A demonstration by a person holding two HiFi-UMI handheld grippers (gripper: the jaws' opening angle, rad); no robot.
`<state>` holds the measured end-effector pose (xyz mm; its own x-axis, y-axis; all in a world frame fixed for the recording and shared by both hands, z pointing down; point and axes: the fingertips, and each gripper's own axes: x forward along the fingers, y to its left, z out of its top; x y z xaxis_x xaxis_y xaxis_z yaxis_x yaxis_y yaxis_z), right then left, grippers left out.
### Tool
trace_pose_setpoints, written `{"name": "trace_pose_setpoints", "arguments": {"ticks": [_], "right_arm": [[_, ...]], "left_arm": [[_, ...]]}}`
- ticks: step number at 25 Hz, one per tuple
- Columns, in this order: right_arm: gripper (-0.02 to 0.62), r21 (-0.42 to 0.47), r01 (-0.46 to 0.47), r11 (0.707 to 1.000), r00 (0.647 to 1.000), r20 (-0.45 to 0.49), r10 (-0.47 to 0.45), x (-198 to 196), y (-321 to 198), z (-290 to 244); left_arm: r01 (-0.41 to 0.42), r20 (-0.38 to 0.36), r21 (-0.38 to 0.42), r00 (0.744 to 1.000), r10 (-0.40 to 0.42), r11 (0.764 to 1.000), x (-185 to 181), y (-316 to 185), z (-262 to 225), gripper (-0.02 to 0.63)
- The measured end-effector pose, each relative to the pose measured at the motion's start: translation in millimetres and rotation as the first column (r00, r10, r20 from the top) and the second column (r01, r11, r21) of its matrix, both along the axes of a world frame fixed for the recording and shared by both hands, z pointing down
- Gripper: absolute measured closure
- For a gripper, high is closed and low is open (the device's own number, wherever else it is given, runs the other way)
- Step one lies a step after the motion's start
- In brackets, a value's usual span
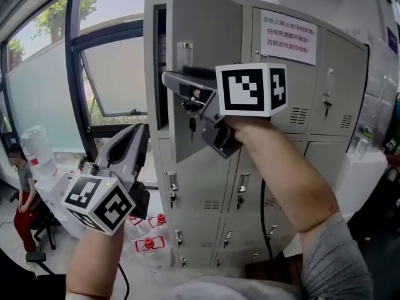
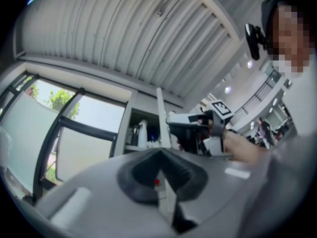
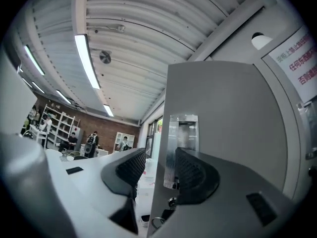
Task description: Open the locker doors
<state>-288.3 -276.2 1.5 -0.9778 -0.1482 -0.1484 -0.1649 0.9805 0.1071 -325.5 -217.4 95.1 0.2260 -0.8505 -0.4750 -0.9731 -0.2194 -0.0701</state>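
Note:
The grey locker bank [image 1: 281,136] has its top-left door [image 1: 206,55] swung out toward me. My right gripper [image 1: 179,86] is at that door's free edge, just above the lock and its hanging keys [image 1: 191,122]. In the right gripper view the door [image 3: 223,123] edge passes between the jaws of the right gripper [image 3: 158,170]. One pad lies by the clear label holder [image 3: 179,148]; a gap shows at the other pad. My left gripper [image 1: 139,136] hangs lower left, away from the lockers, with its fingers together and nothing held. The left gripper [image 2: 161,170] points up at the open compartment [image 2: 143,133], which holds bottles.
A paper notice [image 1: 287,36] is stuck on the upper middle locker door. Small red-capped bottles [image 1: 150,230] lie on the floor at the locker's foot. A tilted window [image 1: 112,74] is left of the lockers. A large water bottle [image 1: 37,149] and a seated person [image 1: 25,199] are far left.

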Motion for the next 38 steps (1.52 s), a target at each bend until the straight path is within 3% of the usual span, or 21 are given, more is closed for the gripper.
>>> {"name": "trace_pose_setpoints", "arguments": {"ticks": [5,9,17,24,29,32,35,38], "right_arm": [[0.434,-0.005,0.125,0.992,0.992,-0.009,-0.125,68.0,18.8,-2.2],[0.434,-0.003,0.167,0.986,0.986,-0.007,-0.167,125.4,17.5,-3.5],[0.43,-0.012,0.181,0.983,0.983,-0.009,-0.181,185.8,3.1,-2.4],[0.426,-0.011,0.168,0.986,0.986,-0.001,-0.168,188.3,1.5,-2.3],[0.389,0.037,0.109,0.993,0.994,-0.032,-0.108,192.2,-4.0,10.0],[0.37,0.039,0.037,0.999,0.998,0.044,-0.039,236.4,-15.9,22.9],[0.37,-0.017,0.015,1.0,0.991,0.137,-0.012,286.0,-9.8,67.3],[0.387,-0.076,-0.03,0.997,0.992,0.118,0.039,301.5,13.2,143.7]], "left_arm": [[0.064,-0.03,0.005,0.998,-0.064,0.998,79.1,21.5,8.1,0.6],[0.106,-0.02,-0.003,0.994,-0.106,0.994,136.8,30.7,11.5,0.6],[0.138,0.019,-0.027,0.99,-0.138,0.99,196.2,33.0,5.8,0.6],[0.142,0.017,-0.034,0.99,-0.141,0.989,207.1,35.0,1.9,0.6],[0.122,-0.004,-0.046,0.992,-0.122,0.991,195.3,41.7,7.4,0.6],[0.078,-0.022,-0.053,0.997,-0.08,0.996,186.1,45.6,14.4,0.6],[0.038,-0.005,-0.079,0.999,-0.038,0.996,177.5,52.6,36.8,0.6],[-0.005,0.029,-0.123,1.0,0.009,0.992,170.6,56.8,76.4,0.6]]}}
